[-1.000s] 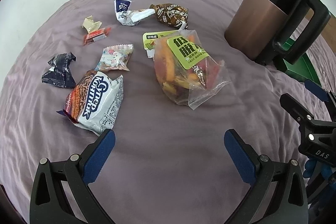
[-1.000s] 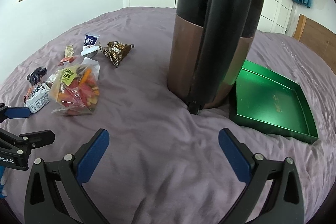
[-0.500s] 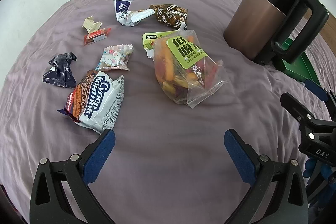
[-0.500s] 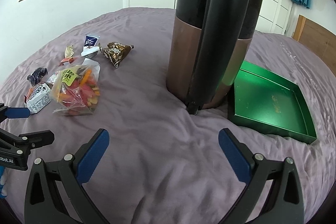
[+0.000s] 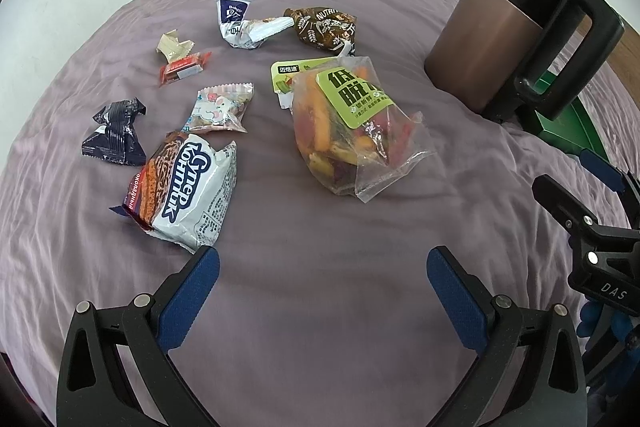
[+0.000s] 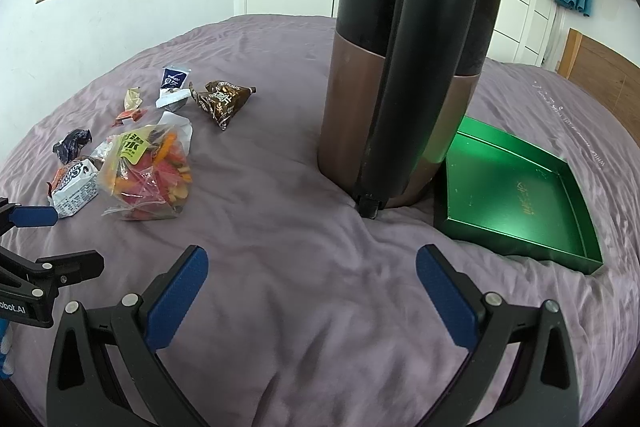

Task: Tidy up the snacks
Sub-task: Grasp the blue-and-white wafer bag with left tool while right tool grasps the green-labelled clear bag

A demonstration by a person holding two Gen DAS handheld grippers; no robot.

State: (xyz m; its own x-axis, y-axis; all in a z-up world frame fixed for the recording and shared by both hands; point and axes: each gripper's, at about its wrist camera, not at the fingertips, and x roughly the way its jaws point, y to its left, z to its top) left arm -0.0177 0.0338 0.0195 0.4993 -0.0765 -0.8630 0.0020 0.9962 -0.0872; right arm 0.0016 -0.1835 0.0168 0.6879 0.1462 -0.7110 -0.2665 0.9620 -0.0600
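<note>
While both my grippers hover spread and empty over the bed (image 5: 320, 307), the white-and-orange snack pack (image 5: 182, 193) lies just beyond my left gripper (image 5: 323, 277), slanting away from it, well apart from the green tray (image 6: 516, 195) beside the kettle (image 6: 404, 87).

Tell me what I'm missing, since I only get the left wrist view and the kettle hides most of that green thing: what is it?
Observer: A shallow green tray, lying flat on the bedspread right beside the kettle.
Operator: Anything in it yet?
Observer: No snacks; only faint gold lettering on its floor.
Operator: Is the right hand-held gripper holding something?
Observer: No. The right hand-held gripper is open, with only bedspread between its blue pads.
</note>
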